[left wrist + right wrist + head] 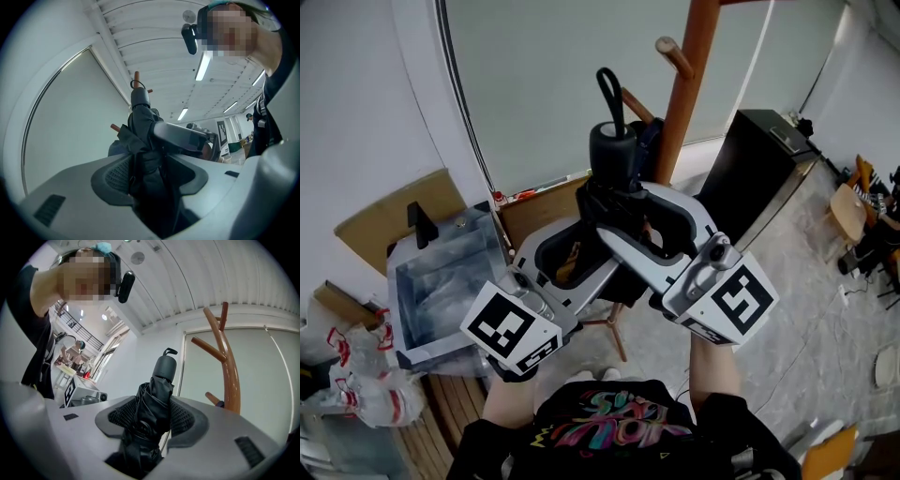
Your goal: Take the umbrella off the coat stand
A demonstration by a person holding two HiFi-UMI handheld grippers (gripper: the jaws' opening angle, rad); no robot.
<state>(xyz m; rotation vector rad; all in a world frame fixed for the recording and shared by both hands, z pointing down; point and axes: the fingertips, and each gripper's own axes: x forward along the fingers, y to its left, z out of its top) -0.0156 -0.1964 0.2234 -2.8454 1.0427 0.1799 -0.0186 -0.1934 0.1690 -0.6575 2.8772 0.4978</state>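
The black folded compact umbrella (613, 150) stands upright in front of the person, rounded handle and wrist loop uppermost, with the loop hanging on no peg. Its bunched canopy is gripped by 2 tools at once. The left tongs (595, 239) reach in from the lower left and are clenched on the lower canopy; in the left gripper view the dark fabric of the umbrella (145, 140) fills the gap of the left tongs (147, 173) and lies against the ribbed pad. The right tongs (623, 211) reach in from the lower right, cross over the left pair, and are clenched on the same canopy; in the right gripper view the umbrella (154, 404) sits between the pads of the right tongs (152, 420), fabric touching both sides. Each tool carries 1 white marker cube, the left (511, 328) and the right (741, 300), nearest the person's body. The brown wooden coat stand (680, 94) rises just behind and to the right of the umbrella; in the right gripper view the stand (229, 376) is apart from the umbrella, with its pegs angled upward. A black box-shaped cabinet (759, 169) stands to the right of the stand on the pale stone floor (806, 309). A grey open-topped plastic bin (441, 281) sits at the left against the white wall (356, 112).
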